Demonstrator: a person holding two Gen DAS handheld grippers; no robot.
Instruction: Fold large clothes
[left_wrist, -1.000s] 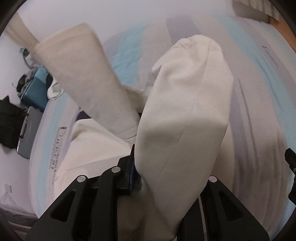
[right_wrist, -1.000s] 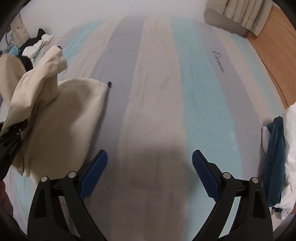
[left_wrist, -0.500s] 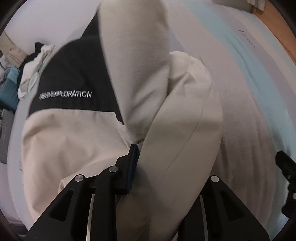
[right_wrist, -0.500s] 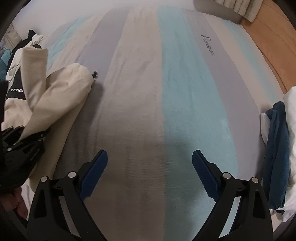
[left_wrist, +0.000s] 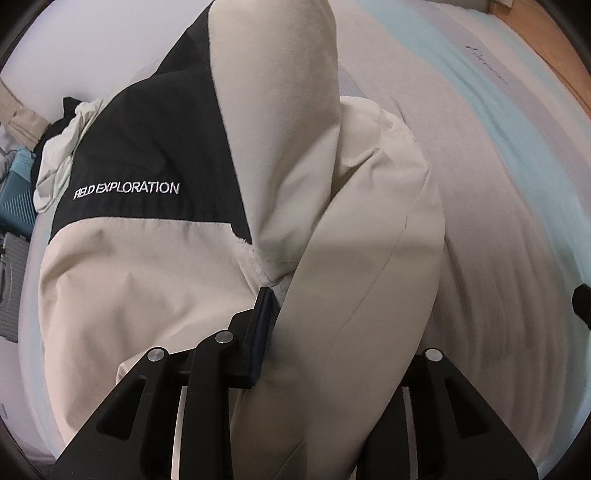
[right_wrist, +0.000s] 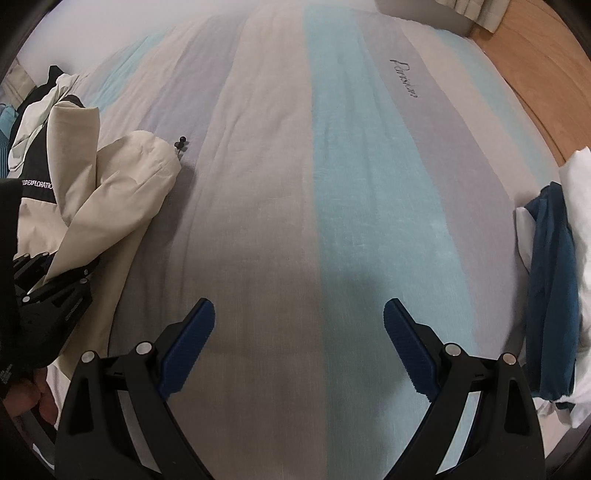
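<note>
- The cream jacket (left_wrist: 155, 288) now lies lower on the striped bedspread (right_wrist: 295, 184), its black yoke showing.
- The left gripper (left_wrist: 295, 343) has its jaws opening around a sleeve fold.
- The right gripper (right_wrist: 299, 332), jaws wide and empty, hovers over bare bedspread right of the jacket.

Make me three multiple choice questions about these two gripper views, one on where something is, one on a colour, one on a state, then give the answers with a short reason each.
1. In the right wrist view, where does the dark blue garment lie?
A. right edge of the bed
B. under the jacket
C. on the wooden floor

2. What colour is the jacket panel bearing the words FIELD EXPLORATION?
A. teal
B. black
C. cream

3. How is the right gripper?
A. shut on the jacket
B. shut on nothing
C. open, nothing between its fingers

Answers: 1 A, it sits at the right side on the striped bedspread. 2 B, white lettering on black. 3 C, its blue pads stand wide apart over bare bedspread.
</note>
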